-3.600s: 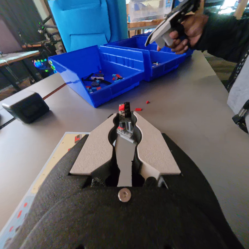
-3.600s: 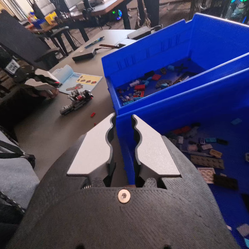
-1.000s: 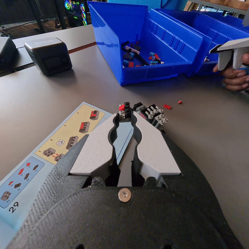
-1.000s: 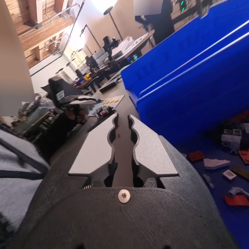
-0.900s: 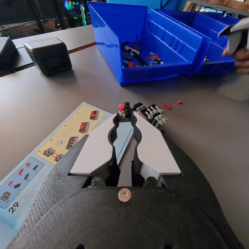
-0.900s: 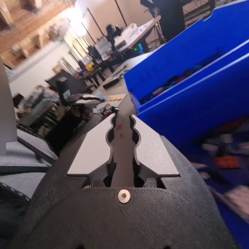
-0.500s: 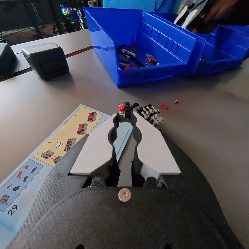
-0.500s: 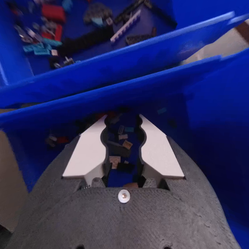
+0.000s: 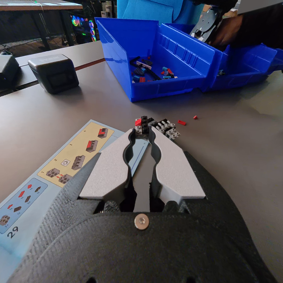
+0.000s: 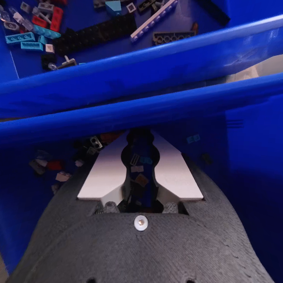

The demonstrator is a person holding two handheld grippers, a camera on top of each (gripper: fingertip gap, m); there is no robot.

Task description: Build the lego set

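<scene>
Left wrist view, far left: a dark grey box-shaped device (image 9: 53, 73) sits on the grey table (image 9: 222, 153). Lower left, the instruction booklet (image 9: 50, 165) lies open and flat, partly under the left gripper (image 9: 142, 134). At centre, that gripper's fingertips are clamped on a small lego sub-assembly (image 9: 142, 127) of grey, black and red bricks, held just above the booklet's far edge. Just right of it the larger black-and-grey lego build (image 9: 165, 127) rests on the table. Further right lie two loose red pieces (image 9: 181, 122), well apart from the build. Upper centre, a blue bin (image 9: 153, 90) holds scattered bricks; a second blue bin (image 9: 245, 76) stands against its right side. Upper right, the right gripper (image 9: 202, 30) hangs above that second bin, blurred.

Right wrist view: the right gripper (image 10: 140, 134) points down into the second bin (image 10: 252, 168), jaws parted, tips probably empty though dim. Loose bricks (image 10: 137, 170) lie on the floor beneath. The other bin's bricks show in the upper left.
</scene>
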